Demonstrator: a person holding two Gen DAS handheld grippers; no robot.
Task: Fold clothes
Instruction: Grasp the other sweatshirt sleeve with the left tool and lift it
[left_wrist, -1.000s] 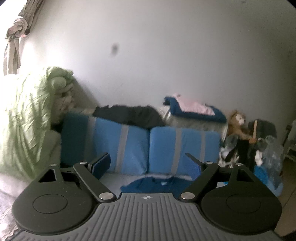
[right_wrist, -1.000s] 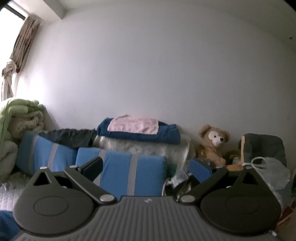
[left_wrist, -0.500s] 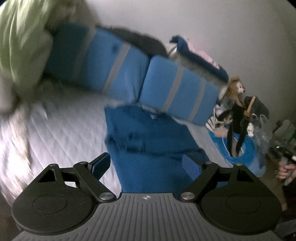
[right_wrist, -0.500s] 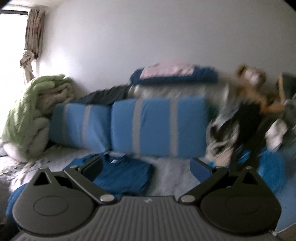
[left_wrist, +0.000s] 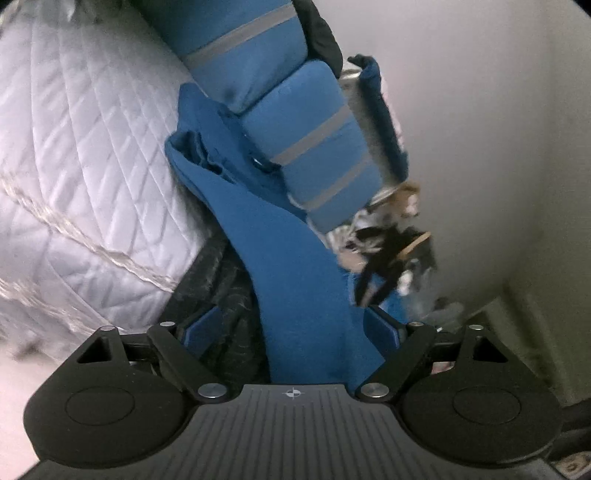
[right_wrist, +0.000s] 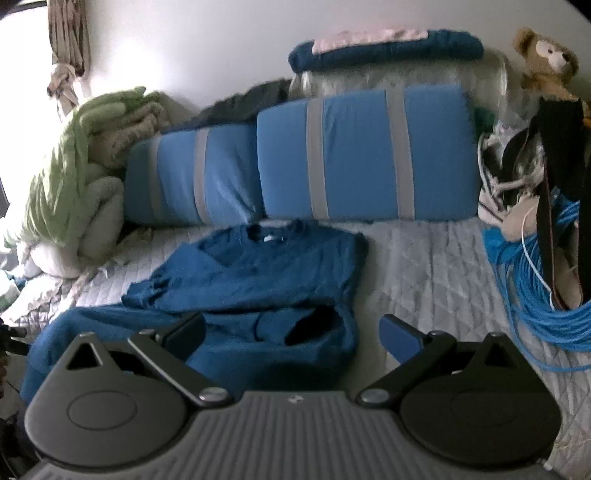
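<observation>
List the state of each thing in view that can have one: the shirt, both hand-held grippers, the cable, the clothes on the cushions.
Blue shirt: lying on the bed, partly folded, hem hanging over the edge.
Left hand-held gripper: jaws closing, shirt fabric between them, not yet pinched.
Right hand-held gripper: open, above the shirt's hem.
Blue cable: coiled.
Navy and pink clothes: folded, stacked on top.

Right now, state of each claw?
Left claw: closing, blue shirt between the jaws, pads not yet pressing it.
Right claw: open, holding nothing, over the same shirt.
</observation>
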